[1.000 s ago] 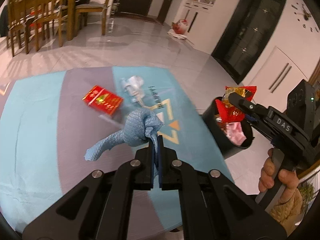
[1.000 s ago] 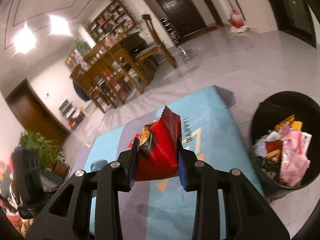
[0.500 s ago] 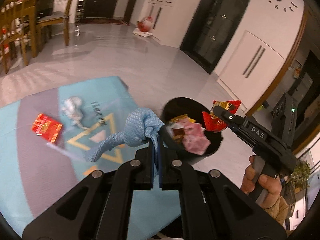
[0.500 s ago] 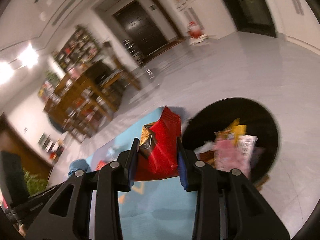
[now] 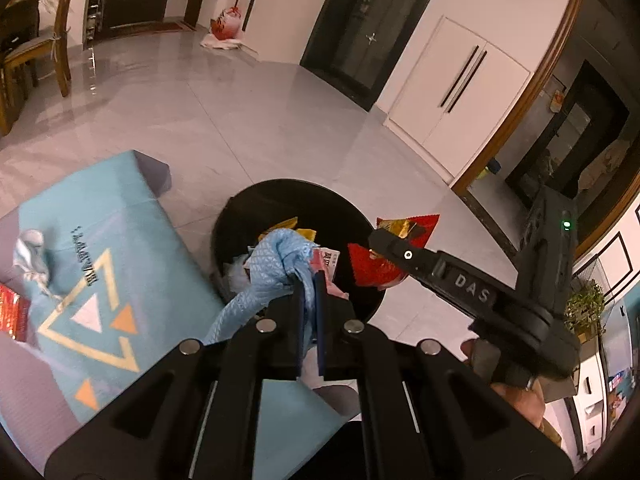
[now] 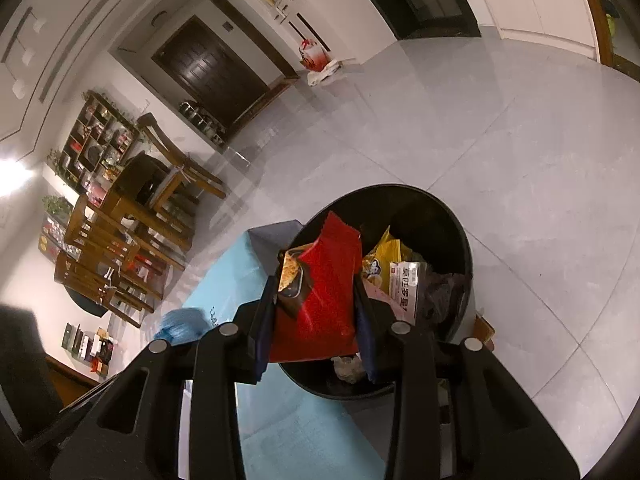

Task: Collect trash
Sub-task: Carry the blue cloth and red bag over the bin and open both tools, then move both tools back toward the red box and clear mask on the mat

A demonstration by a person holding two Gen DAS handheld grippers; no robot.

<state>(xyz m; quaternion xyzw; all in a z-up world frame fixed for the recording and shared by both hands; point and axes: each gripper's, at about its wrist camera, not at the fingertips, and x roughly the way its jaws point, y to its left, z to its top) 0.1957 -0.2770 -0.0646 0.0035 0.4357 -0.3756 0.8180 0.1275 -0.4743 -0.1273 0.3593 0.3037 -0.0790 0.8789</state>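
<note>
Spreading across the lower left of the left wrist view, a teal and grey mat (image 5: 120,216) is laid on the grey tiled floor (image 5: 208,120), and its corner is met by a round black bin (image 5: 256,208) standing just beside it. The bin (image 6: 452,224) is seen to be partly filled with wrappers, among them a yellow packet (image 6: 386,258). Over the bin, the left gripper (image 5: 308,296) is held pointing downward, its jaws pinched tight on a crumpled blue cloth (image 5: 280,256) whose tail hangs toward the mat. The right gripper (image 6: 316,296) is clamped at a narrow width on a red snack bag (image 6: 328,280), which is kept upright above the bin's near rim; the same bag (image 5: 384,264) is seen from the side at the bin's right edge. A crumpled pale wrapper (image 5: 30,252) and a red packet (image 5: 10,312) are left lying on the mat, well apart from the bin.
</note>
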